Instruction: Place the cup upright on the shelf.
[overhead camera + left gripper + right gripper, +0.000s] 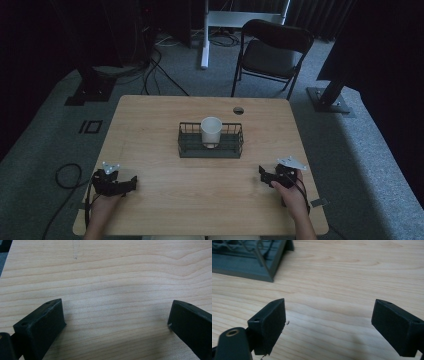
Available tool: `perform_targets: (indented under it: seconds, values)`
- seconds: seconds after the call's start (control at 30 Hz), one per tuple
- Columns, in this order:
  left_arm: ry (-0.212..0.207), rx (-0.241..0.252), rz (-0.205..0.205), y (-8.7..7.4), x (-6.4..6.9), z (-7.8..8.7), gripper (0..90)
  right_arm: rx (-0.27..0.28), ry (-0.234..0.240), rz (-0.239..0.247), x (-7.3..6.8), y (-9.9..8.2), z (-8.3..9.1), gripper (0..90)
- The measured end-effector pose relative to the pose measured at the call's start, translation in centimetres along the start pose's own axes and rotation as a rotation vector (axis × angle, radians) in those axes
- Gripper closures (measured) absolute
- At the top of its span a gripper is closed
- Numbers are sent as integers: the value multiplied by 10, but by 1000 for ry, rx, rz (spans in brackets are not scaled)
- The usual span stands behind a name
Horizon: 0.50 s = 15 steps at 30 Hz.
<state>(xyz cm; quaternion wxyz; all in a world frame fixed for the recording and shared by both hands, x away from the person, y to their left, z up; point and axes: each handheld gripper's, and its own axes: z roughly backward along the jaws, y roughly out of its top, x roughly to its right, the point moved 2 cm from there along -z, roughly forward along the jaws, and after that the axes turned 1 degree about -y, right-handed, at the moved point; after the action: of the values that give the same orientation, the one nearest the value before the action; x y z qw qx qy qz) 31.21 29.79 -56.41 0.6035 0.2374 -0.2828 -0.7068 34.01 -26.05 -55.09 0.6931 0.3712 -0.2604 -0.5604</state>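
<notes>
the white cup (pixel 211 131) stands upright inside the wire basket (pixel 210 149), mid-tabletop (pixel 200 190). likely light, thin-walled, crushable: grip its rim gently. near of the basket, left tool (pixel 131 183) and right tool (pixel 263 173) both released, empty.

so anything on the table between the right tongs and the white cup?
Only the basket's own wall. The white cup stands inside the wire basket, so its rim sits between the cup and the right tongs. The table in between is bare, and the tongs are open.
</notes>
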Motion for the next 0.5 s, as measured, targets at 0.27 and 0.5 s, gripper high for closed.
perform_targets:
  seconds: [0.27, 0.5]
  values:
    - [0, 0, 0, 0, 0, 0, 9, -34, -43, -26, 15, -6, 4, 121]
    - [0, 0, 0, 0, 0, 0, 9, -58, -63, -34, 26, -10, 5, 121]
